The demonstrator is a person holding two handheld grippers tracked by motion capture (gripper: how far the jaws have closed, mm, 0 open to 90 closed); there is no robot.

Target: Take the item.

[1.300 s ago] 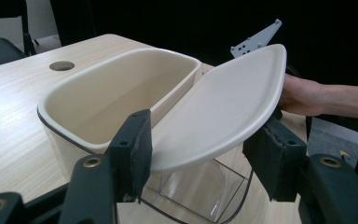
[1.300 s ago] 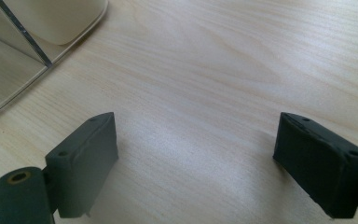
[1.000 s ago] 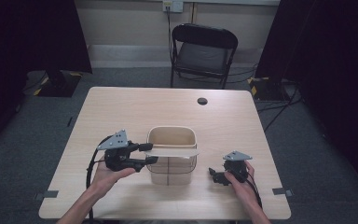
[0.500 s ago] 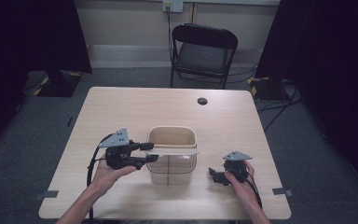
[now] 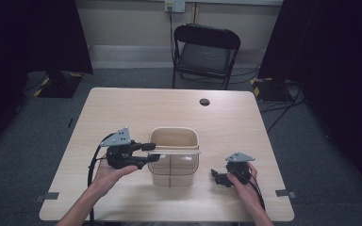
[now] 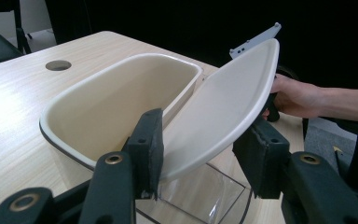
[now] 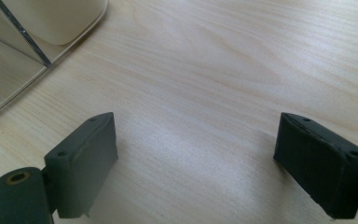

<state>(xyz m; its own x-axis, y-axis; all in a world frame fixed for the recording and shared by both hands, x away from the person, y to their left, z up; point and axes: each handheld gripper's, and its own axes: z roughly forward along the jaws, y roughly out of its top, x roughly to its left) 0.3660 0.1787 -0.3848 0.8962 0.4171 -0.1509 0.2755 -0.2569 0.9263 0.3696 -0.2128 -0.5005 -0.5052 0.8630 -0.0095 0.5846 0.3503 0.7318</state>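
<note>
Lower the raised lid (image 6: 223,107) squarely onto the bin (image 6: 121,100); the left hand-held gripper (image 6: 200,154) spans it unclamped, the right hand-held gripper (image 7: 196,163) rests spread.

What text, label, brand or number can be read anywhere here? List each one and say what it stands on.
None can be read.
The cream bin and its lid: plain, no print visible.
The table: bare wood grain, no markings.
The left tongs and right tongs: no visible lettering.
The wall outlet behind the chair: too small to tell.
</note>
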